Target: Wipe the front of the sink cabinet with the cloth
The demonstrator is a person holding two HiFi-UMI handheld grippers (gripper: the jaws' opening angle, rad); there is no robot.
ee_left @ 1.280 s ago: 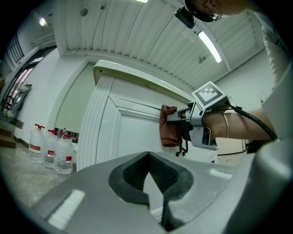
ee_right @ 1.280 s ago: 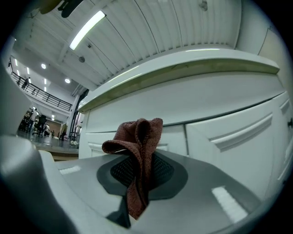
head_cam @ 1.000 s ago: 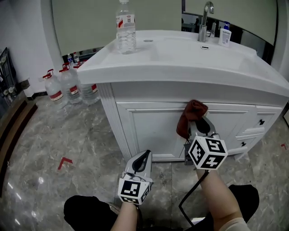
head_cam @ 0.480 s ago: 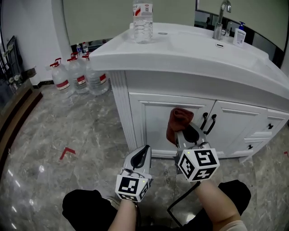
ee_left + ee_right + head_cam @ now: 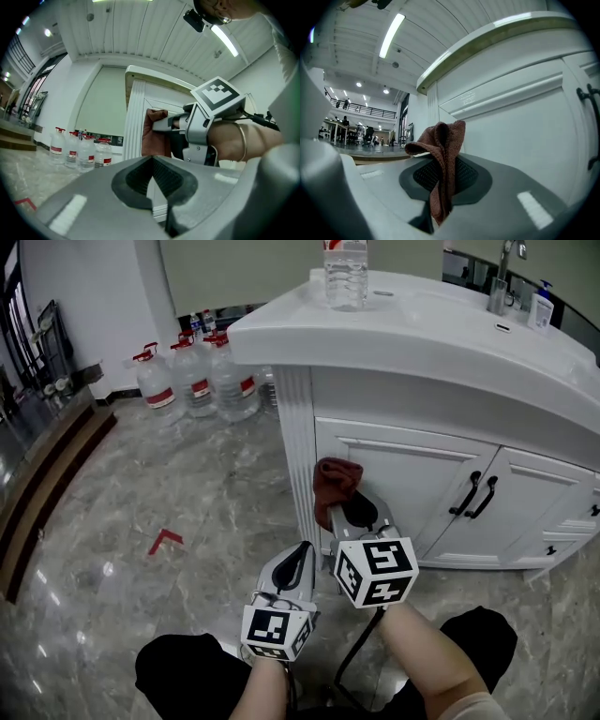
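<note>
The white sink cabinet point(image 5: 422, 493) has two panelled doors with black handles point(image 5: 475, 495). A rust-red cloth point(image 5: 333, 482) is bunched against the left end of the left door, by the fluted corner post. My right gripper point(image 5: 352, 512) is shut on the cloth point(image 5: 440, 159), which sticks up from its jaws close to the door panel point(image 5: 525, 126). My left gripper point(image 5: 298, 563) is shut with nothing in it, low and just left of the right one, away from the cabinet. In the left gripper view the right gripper point(image 5: 197, 126) and cloth point(image 5: 152, 133) show ahead.
A water bottle point(image 5: 346, 273), a tap point(image 5: 501, 277) and a soap dispenser point(image 5: 540, 307) stand on the white countertop point(image 5: 422, 329). Several large water jugs point(image 5: 192, 381) crowd the marble floor at the back left. A red corner mark point(image 5: 164, 540) lies on the floor. Drawers point(image 5: 572, 521) sit at the cabinet's right.
My right gripper has carried the cloth leftward across the cabinet front, from near the door handles to the left corner post. The left gripper has stayed shut and low.
</note>
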